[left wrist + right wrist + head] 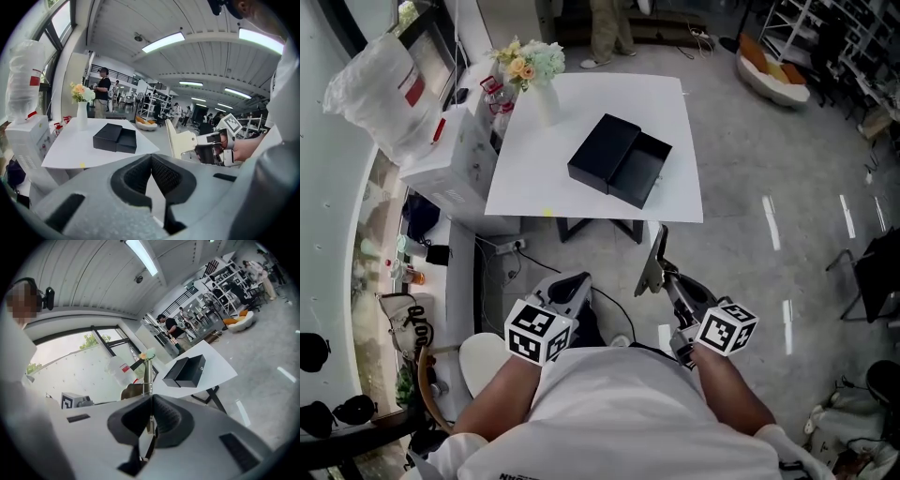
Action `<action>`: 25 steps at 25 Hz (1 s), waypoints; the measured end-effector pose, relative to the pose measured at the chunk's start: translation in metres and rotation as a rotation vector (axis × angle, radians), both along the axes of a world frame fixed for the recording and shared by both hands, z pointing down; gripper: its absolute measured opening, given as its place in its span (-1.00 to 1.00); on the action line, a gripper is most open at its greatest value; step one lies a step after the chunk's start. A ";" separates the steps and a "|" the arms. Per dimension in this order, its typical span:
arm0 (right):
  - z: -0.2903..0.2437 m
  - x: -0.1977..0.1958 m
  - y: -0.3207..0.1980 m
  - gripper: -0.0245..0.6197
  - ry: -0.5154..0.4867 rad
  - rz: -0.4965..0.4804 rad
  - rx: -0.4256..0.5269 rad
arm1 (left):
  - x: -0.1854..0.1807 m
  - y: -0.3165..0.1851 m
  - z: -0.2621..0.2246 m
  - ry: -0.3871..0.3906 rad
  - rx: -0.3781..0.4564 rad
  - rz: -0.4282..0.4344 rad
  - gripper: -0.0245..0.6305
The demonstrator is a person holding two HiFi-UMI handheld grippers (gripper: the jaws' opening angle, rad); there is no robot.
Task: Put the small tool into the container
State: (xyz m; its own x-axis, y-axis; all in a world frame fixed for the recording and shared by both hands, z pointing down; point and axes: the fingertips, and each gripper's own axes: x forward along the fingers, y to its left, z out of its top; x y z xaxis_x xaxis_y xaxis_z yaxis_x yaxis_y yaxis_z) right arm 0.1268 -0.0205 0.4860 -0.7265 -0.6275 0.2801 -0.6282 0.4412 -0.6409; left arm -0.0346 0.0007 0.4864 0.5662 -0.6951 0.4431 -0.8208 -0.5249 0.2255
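Observation:
A black box lies on the white table, its open tray next to its lid; it also shows as the box and the box. My right gripper hovers over the floor short of the table's near edge. It is shut on a thin metal tool that sticks up from between the pads of the right gripper. My left gripper is held close to my body, left of the right one. The pads of the left gripper meet with nothing between them.
A white vase of flowers stands at the table's far left corner. A white plastic bag and a white cabinet crowd the table's left side. A person stands beyond the table. An orange-cushioned seat is at the far right.

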 end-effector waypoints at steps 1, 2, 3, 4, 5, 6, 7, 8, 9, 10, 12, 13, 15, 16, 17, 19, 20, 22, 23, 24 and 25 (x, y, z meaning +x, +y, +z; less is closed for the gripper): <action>0.000 -0.001 -0.006 -0.89 0.004 0.005 -0.001 | 0.000 -0.008 0.000 0.002 0.001 0.008 -0.90; -0.001 -0.003 -0.012 -0.89 0.008 0.011 -0.003 | -0.001 -0.017 -0.001 0.005 0.004 0.017 -0.90; -0.001 -0.005 -0.018 -0.89 0.011 0.017 -0.006 | -0.003 -0.026 -0.003 0.008 0.007 0.025 -0.90; -0.002 -0.007 -0.025 -0.89 0.013 0.023 -0.007 | -0.004 -0.035 -0.006 0.010 0.012 0.033 -0.90; -0.004 -0.010 -0.032 -0.89 0.015 0.029 -0.007 | -0.007 -0.044 -0.008 0.012 0.017 0.040 -0.90; -0.006 -0.013 -0.040 -0.89 0.016 0.035 -0.007 | -0.010 -0.054 -0.011 0.013 0.023 0.047 -0.90; -0.008 -0.016 -0.049 -0.89 0.017 0.042 -0.007 | -0.013 -0.065 -0.013 0.015 0.027 0.053 -0.90; -0.009 -0.019 -0.058 -0.89 0.019 0.050 -0.009 | -0.016 -0.075 -0.015 0.017 0.030 0.059 -0.90; -0.009 -0.021 -0.067 -0.89 0.021 0.059 -0.011 | -0.020 -0.086 -0.017 0.020 0.032 0.066 -0.90; -0.010 -0.024 -0.077 -0.89 0.023 0.069 -0.014 | -0.023 -0.097 -0.018 0.023 0.034 0.074 -0.90; -0.010 -0.030 -0.097 -0.89 0.024 0.095 -0.022 | -0.030 -0.119 -0.019 0.024 0.037 0.092 -0.90; -0.010 -0.032 -0.107 -0.89 0.024 0.110 -0.028 | -0.034 -0.130 -0.019 0.024 0.039 0.100 -0.90; -0.007 -0.036 -0.125 -0.89 0.025 0.145 -0.045 | -0.042 -0.151 -0.019 0.028 0.042 0.116 -0.90; -0.005 -0.037 -0.133 -0.89 0.026 0.163 -0.057 | -0.046 -0.161 -0.019 0.032 0.042 0.125 -0.90; -0.003 -0.038 -0.140 -0.89 0.027 0.181 -0.070 | -0.049 -0.170 -0.019 0.036 0.041 0.137 -0.90; 0.000 -0.041 -0.153 -0.89 0.026 0.218 -0.092 | -0.054 -0.186 -0.019 0.040 0.040 0.163 -0.90; 0.001 -0.042 -0.158 -0.89 0.024 0.236 -0.100 | -0.057 -0.193 -0.018 0.040 0.041 0.178 -0.90; 0.003 -0.043 -0.168 -0.88 0.023 0.273 -0.112 | -0.061 -0.206 -0.017 0.037 0.043 0.207 -0.90; 0.006 -0.043 -0.173 -0.88 0.024 0.290 -0.117 | -0.063 -0.212 -0.015 0.036 0.045 0.220 -0.90; 0.008 -0.044 -0.177 -0.88 0.027 0.306 -0.122 | -0.066 -0.217 -0.013 0.034 0.045 0.232 -0.90; 0.010 -0.044 -0.182 -0.88 0.030 0.322 -0.127 | -0.068 -0.222 -0.011 0.033 0.045 0.243 -0.90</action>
